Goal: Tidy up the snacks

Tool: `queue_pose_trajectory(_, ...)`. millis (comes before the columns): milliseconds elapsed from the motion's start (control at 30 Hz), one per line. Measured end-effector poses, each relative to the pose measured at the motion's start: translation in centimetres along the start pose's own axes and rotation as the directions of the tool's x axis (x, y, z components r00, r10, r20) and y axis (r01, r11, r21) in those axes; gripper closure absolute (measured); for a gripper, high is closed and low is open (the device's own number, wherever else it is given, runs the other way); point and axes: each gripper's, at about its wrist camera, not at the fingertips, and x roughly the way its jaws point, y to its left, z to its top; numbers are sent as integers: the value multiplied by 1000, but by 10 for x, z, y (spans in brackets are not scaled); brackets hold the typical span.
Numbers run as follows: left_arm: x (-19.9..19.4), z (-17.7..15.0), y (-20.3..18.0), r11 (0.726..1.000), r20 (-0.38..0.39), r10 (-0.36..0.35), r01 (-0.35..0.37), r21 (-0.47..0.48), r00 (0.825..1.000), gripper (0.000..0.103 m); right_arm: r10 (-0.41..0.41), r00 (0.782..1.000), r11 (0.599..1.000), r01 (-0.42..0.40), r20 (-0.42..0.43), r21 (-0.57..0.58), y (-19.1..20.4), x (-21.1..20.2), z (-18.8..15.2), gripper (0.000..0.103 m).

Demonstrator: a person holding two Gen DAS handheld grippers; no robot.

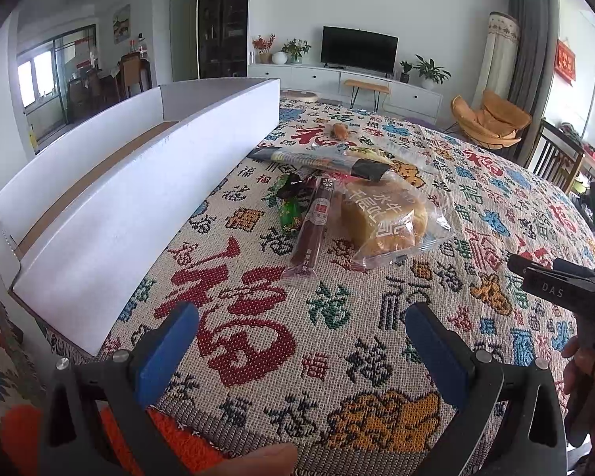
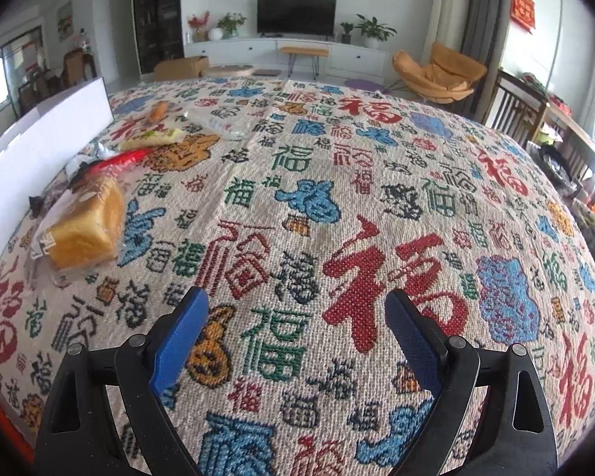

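A pile of snacks lies on a patterned cloth beside a long white open box (image 1: 139, 198). In the left wrist view I see a bagged bread slice (image 1: 388, 218), a brown stick pack (image 1: 313, 222), a green packet (image 1: 291, 214) and a long dark-ended pack (image 1: 325, 158). My left gripper (image 1: 301, 341) is open and empty, short of the pile. My right gripper (image 2: 297, 325) is open and empty over bare cloth, with the bread (image 2: 87, 226) and the box (image 2: 39, 142) to its left. The right gripper's body shows at the left view's right edge (image 1: 555, 281).
A small orange snack (image 1: 340, 131) lies farther back on the cloth. A clear wrapper (image 2: 214, 119) lies past the pile. The cloth-covered table (image 2: 337, 198) stretches right. Chairs stand at the far right edge (image 2: 527, 119).
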Motion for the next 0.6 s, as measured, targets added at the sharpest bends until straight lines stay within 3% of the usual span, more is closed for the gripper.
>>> queue_pose_trajectory(267,3,0,2,1000,-12,0,0,-9,1000,0,-14,996,999,10,-85,-42,-13,48,19,10)
queue_pose_trajectory(600,7,1,4,1000,-26,-5,4,-17,1000,0,71,996,997,-72,-54,-21,-20,74,36,10)
